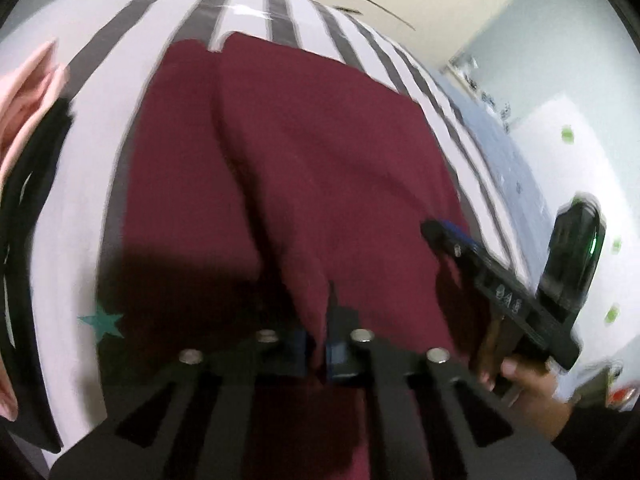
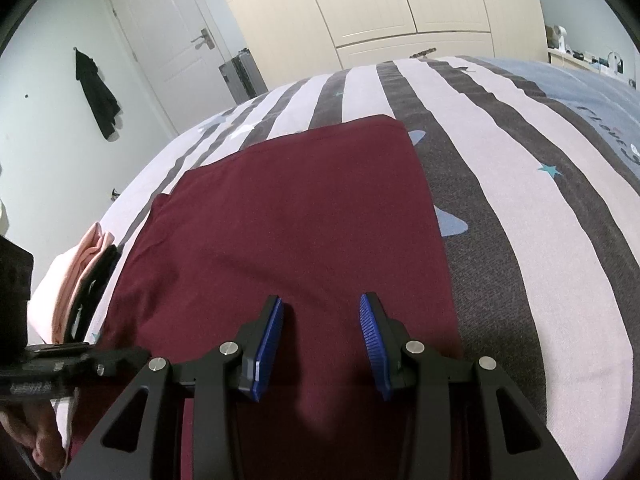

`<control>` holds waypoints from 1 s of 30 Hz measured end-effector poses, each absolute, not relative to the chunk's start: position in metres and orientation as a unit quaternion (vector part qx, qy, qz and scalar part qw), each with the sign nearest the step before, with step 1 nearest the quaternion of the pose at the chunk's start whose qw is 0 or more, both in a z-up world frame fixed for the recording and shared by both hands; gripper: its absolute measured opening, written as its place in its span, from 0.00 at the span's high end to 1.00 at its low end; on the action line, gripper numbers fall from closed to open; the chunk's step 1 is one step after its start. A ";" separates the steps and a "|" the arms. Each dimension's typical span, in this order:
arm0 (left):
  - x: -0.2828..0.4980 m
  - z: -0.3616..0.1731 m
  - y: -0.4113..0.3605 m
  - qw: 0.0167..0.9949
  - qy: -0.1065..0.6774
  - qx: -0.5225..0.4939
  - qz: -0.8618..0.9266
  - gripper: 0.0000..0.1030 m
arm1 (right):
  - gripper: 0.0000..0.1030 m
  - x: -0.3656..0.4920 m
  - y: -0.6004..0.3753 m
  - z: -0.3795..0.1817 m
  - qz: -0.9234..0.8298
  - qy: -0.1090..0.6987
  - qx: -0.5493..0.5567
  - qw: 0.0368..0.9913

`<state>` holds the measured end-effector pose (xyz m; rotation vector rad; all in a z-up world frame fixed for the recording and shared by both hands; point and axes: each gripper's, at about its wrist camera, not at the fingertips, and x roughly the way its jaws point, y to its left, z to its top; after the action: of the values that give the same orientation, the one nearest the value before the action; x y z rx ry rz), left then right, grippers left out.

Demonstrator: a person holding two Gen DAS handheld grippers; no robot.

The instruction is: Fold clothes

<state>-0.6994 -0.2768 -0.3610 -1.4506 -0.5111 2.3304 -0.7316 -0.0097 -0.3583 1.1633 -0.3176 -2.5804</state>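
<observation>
The bed with the grey-and-white striped, star-printed cover [image 2: 500, 168] fills both views, and your right wrist camera alone takes in the room behind it: cream panelled wardrobe doors [image 2: 380, 4], a white door with a lever handle [image 2: 168, 40], and a dark garment hanging on the pale wall [image 2: 98, 94]. The maroon knit garment [image 2: 288, 216] lies flat on the cover, partly folded into a rectangle. At the bed's left edge sits a small pile of pink and black clothes [image 2: 86, 276]. Your right gripper [image 2: 322, 344] hovers over the near part of the maroon cloth with its blue pads spread apart, holding nothing. Only the left wrist view shows your left gripper [image 1: 320, 350] pressed together on a raised pleat of that cloth
</observation>
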 end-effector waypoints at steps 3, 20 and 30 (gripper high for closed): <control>-0.694 -0.350 -0.297 0.154 -0.161 -0.503 0.835 0.97 | 0.64 -0.732 -0.010 -0.358 -0.896 -0.111 0.404 0.147; -0.655 -0.323 -0.329 0.138 -0.172 -0.503 0.836 0.71 | 0.64 -0.731 -0.010 -0.359 -0.896 -0.111 0.404 0.146; -0.613 -0.340 -0.291 0.182 -0.154 -0.515 0.823 0.73 | 0.64 -0.730 -0.009 -0.358 -0.896 -0.114 0.404 0.148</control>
<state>-0.6132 -0.2911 -0.3404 -1.4531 -0.4346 2.3239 -0.7305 -0.0093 -0.3577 1.1616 -0.3276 -2.5759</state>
